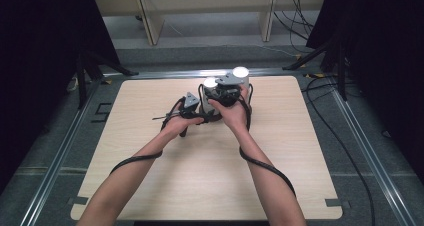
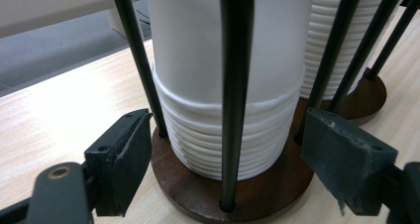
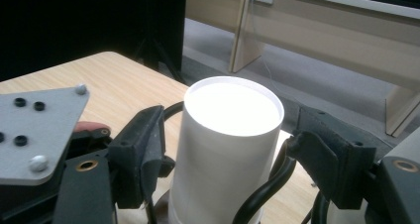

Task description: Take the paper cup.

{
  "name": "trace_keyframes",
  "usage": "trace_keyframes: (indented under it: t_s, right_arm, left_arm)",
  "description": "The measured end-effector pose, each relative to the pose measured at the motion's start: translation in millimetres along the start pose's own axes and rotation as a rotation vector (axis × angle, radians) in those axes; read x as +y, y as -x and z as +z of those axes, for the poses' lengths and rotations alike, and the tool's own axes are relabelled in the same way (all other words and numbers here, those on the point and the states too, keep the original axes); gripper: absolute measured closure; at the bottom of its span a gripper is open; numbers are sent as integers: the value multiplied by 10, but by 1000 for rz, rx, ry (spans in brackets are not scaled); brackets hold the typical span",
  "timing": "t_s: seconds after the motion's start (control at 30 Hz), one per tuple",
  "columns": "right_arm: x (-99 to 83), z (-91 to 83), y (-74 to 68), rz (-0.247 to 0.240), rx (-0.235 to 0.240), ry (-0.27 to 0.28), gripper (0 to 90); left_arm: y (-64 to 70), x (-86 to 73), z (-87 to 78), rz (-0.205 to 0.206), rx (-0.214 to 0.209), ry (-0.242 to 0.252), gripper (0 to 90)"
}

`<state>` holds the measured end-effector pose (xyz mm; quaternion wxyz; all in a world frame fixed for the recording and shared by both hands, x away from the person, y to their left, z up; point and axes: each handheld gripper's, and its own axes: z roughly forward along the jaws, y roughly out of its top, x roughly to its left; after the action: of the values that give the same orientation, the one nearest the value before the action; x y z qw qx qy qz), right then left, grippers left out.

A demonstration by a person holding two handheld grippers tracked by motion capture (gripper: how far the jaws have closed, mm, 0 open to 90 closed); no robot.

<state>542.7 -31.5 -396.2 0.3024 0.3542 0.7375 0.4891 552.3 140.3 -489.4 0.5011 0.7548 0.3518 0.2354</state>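
A stack of upturned white paper cups (image 2: 223, 60) stands inside a holder of black upright rods (image 2: 236, 85) on a round dark wooden base (image 2: 267, 189). My left gripper (image 2: 233, 159) is open low at that base, one jaw on each side. A second stack in its own holder (image 2: 337, 40) stands just behind. In the high view the two white cup tops (image 1: 210, 82) (image 1: 240, 72) sit at the table's far middle, with my left gripper (image 1: 192, 111) and right gripper (image 1: 225, 93) beside them. My right gripper (image 3: 230, 149) is open around the top cup (image 3: 233, 110), with small gaps either side.
The light wooden table (image 1: 210, 186) has rounded corners. Black cables (image 1: 265, 168) trail from both grippers along the forearms. Beyond the far edge are grey floor, a pale bench (image 1: 150, 16) and dark stands. The left gripper's grey plate (image 3: 39, 130) sits close beside the right gripper.
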Motion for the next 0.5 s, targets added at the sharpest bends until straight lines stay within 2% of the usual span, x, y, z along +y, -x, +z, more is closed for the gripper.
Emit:
trace_keyframes:
  t_s: [0.17,0.33,0.5]
  right_arm:
    - [-9,58,12,14,0,11,293]
    - [22,87,13,24,2,-1,295]
    - [31,130,-26,8,-14,-1,293]
  left_arm:
    - [14,11,20,13,-3,-6,211]
    - [43,39,44,23,-3,3,222]
    - [42,59,48,19,0,9,232]
